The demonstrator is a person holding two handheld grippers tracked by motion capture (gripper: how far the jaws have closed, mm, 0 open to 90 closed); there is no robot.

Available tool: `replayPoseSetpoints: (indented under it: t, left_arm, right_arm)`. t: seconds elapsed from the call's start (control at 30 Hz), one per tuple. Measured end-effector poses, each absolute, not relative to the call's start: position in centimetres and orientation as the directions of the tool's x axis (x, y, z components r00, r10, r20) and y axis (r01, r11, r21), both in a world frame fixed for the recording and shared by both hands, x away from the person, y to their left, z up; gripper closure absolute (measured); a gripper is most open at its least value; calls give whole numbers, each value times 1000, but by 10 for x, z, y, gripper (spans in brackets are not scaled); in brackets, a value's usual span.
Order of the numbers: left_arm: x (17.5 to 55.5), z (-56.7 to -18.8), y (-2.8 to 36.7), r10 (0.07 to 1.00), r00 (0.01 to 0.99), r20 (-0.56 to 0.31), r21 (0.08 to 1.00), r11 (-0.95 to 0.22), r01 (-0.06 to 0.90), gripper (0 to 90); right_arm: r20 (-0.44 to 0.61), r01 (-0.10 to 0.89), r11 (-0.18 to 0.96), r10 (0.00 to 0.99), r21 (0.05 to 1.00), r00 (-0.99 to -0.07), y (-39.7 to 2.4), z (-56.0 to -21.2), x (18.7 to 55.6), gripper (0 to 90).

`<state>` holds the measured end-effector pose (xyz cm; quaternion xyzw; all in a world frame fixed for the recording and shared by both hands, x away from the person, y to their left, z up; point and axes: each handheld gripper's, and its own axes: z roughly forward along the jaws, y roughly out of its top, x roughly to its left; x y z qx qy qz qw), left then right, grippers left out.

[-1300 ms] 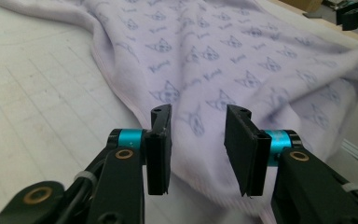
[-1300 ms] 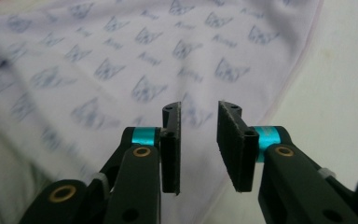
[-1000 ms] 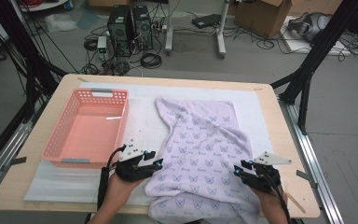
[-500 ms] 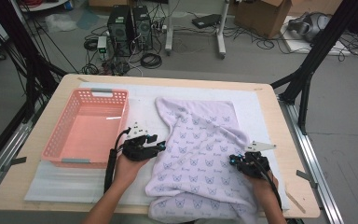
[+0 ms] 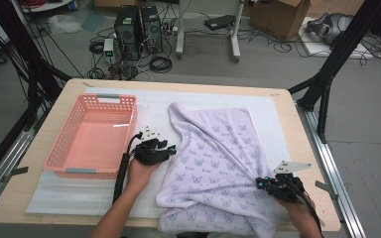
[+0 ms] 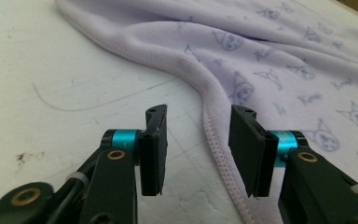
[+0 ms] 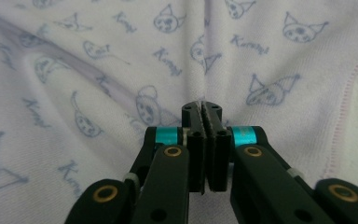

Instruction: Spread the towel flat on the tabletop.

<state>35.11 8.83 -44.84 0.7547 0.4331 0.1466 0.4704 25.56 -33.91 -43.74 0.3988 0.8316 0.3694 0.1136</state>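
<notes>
A lilac cloth [image 5: 218,153] printed with cat faces lies rumpled on the white mat, its near end hanging over the table's front edge. My left gripper [image 5: 171,148] sits low at the cloth's left edge. It is open, and in the left gripper view the stitched hem [image 6: 214,140] runs between the parted jaws [image 6: 198,116] without touching them. My right gripper [image 5: 260,183] rests on the cloth's near right part. In the right gripper view its jaws [image 7: 201,108] are shut, and creases in the cloth [image 7: 121,56] run together at their tips.
An empty pink plastic basket [image 5: 108,99] stands on the left of the mat, just beside my left hand. The white foam mat [image 5: 69,191] covers most of the wooden table. Black frame legs, cables and computer cases stand on the floor beyond.
My left gripper slid forward along the cloth's left edge, away from the person. The right gripper went inward onto the cloth, then drew back toward the near right.
</notes>
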Motion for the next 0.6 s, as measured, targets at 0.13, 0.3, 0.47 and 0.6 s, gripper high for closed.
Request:
replayPoseSetpoints:
  t: [0.13, 0.3, 0.47, 0.6]
  left_arm:
    - [358, -448, 84, 798, 579, -166, 824, -210, 527, 598]
    - [374, -441, 70, 798, 585, -149, 817, -234, 528, 615]
    - [384, -448, 58, 799, 587, -134, 793, -269, 547, 627]
    - [381, -450, 47, 798, 595, -99, 792, -299, 532, 607]
  right_arm:
    - [124, 552, 344, 757, 760, -642, -342, -433, 254, 740]
    - [125, 545, 312, 774, 778, -621, -347, -432, 255, 725]
    - [132, 548, 305, 775, 779, -618, -349, -433, 255, 719]
    - [133, 547, 300, 776, 782, -616, -350, -432, 255, 717]
